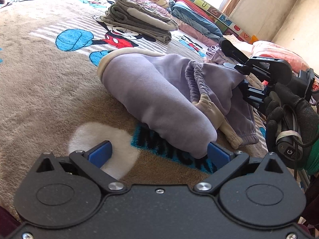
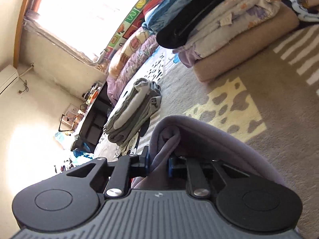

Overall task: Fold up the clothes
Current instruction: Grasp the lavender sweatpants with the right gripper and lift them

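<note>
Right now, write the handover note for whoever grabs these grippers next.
Left gripper: open, low over the blanket, at the near end of the purple garment; one finger touches it.
Right gripper: shut on the purple garment's far side, cloth draped over it.
Done: grey folded pile lies further up the bed.
Left: the purple garment is only part folded, cuffs and waistband loose; finish it, probably then stack it by the pile.

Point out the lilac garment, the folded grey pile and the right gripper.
lilac garment (image 1: 159,91), left wrist view, on its smooth upper fold.
folded grey pile (image 1: 139,22), left wrist view, on its top layer.
right gripper (image 2: 158,164), right wrist view, between its fingertips.
</note>
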Available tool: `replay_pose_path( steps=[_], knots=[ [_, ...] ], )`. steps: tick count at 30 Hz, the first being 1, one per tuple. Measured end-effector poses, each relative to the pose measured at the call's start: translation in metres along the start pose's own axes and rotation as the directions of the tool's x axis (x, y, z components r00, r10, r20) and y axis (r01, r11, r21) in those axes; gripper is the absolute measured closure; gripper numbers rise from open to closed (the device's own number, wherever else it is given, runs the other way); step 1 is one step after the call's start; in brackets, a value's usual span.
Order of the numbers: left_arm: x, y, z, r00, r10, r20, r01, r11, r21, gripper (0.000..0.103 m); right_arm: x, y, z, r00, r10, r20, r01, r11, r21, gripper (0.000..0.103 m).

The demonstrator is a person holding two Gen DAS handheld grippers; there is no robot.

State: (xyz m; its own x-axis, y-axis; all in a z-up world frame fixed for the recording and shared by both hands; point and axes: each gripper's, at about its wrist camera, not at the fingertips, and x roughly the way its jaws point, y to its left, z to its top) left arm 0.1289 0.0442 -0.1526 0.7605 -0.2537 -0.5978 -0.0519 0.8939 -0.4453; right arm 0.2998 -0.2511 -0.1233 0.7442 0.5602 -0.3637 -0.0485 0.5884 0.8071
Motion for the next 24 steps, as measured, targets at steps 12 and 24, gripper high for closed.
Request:
replay_pose_path(
  steps=[12,24],
  knots=[
    [0.000,-0.003,-0.002,1.000,0.009,0.004,-0.009,1.000,0.020,0.001,-0.098,-0.025,0.023,0.970,0.015,0.241,-0.029,0.998,0.055,0.089],
    [0.001,-0.006,-0.005,1.000,0.022,0.008,-0.022,0.999,0.048,0.001,-0.203,-0.101,0.032,0.914,-0.200,0.352,0.168,0.978,0.121,0.089]
  ],
)
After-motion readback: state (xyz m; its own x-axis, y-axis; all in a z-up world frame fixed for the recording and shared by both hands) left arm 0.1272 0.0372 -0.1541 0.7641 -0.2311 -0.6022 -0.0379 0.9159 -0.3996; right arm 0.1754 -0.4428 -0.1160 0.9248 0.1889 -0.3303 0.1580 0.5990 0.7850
